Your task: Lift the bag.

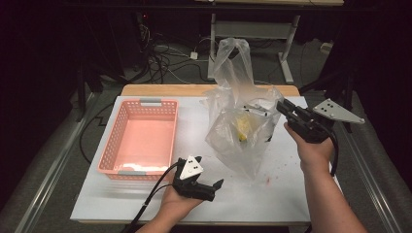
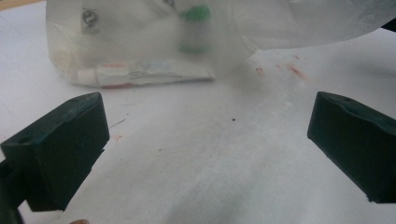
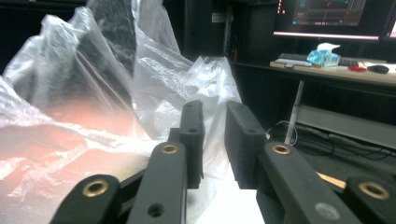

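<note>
Where the high view looks down on the white table (image 1: 145, 204), a clear plastic bag (image 1: 238, 121) stands upright right of centre, right gripper (image 1: 281, 108) at its right rim. In the left gripper view, wide empty jaws face the bag's base (image 2: 140, 74). In the right gripper view, narrowly parted jaws straddle bag film (image 3: 212, 135); whether they pinch it, I cannot tell.

left gripper (image 1: 214, 187) low, jaws wide apart, right gripper (image 1: 281, 108) raised, jaws barely parted

Right gripper (image 3: 215, 135), jaws slightly apart, beside plastic bag (image 3: 93, 102).
</note>
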Demonstrator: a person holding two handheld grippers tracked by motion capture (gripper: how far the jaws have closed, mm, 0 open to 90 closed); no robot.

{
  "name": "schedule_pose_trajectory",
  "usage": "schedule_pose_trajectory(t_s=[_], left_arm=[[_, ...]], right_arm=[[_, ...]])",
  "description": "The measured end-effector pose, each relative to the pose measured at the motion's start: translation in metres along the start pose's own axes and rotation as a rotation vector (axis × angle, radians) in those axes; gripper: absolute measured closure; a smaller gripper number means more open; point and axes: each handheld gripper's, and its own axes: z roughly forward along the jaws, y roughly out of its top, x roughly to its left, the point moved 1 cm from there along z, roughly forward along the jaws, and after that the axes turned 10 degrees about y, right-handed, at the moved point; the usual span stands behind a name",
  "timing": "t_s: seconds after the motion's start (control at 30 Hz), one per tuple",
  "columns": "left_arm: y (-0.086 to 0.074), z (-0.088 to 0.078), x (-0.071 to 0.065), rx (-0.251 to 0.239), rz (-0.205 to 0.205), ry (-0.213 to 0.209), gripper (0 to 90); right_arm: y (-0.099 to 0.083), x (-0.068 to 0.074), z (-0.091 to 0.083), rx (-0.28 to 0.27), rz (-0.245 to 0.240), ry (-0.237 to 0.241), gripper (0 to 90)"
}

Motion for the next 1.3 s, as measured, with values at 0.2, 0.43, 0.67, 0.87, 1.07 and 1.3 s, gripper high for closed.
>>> schedule_pose_trajectory(t_s=[0.2, 0.43, 0.67, 0.87, 1.07, 1.3], left_arm=[[-0.003, 0.004, -0.002, 0.003, 0.006, 0.0, 0.0], [-0.003, 0.003, 0.001, 0.003, 0.004, 0.008, 0.0], [-0.004, 0.0, 0.002, -0.023, -0.003, 0.008, 0.0], [-0.004, -0.008, 0.001, -0.036, -0.004, 0.01, 0.0], [-0.009, -0.012, -0.004, -0.046, 0.008, 0.014, 0.0], [-0.011, -0.01, -0.006, -0.045, 0.01, 0.008, 0.0]], right_arm=[[0.003, 0.001, -0.015, -0.028, -0.002, 0.012, 71.6], [0.005, 0.006, -0.029, -0.055, -0.007, 0.026, 63.5], [0.003, 0.011, -0.042, -0.048, -0.015, 0.028, 52.3], [-0.025, 0.008, -0.048, 0.022, 0.001, 0.006, 40.2], [-0.066, 0.012, -0.046, 0.144, 0.019, 0.032, 30.5], [-0.114, 0.019, -0.044, 0.254, 0.058, 0.027, 15.3]])
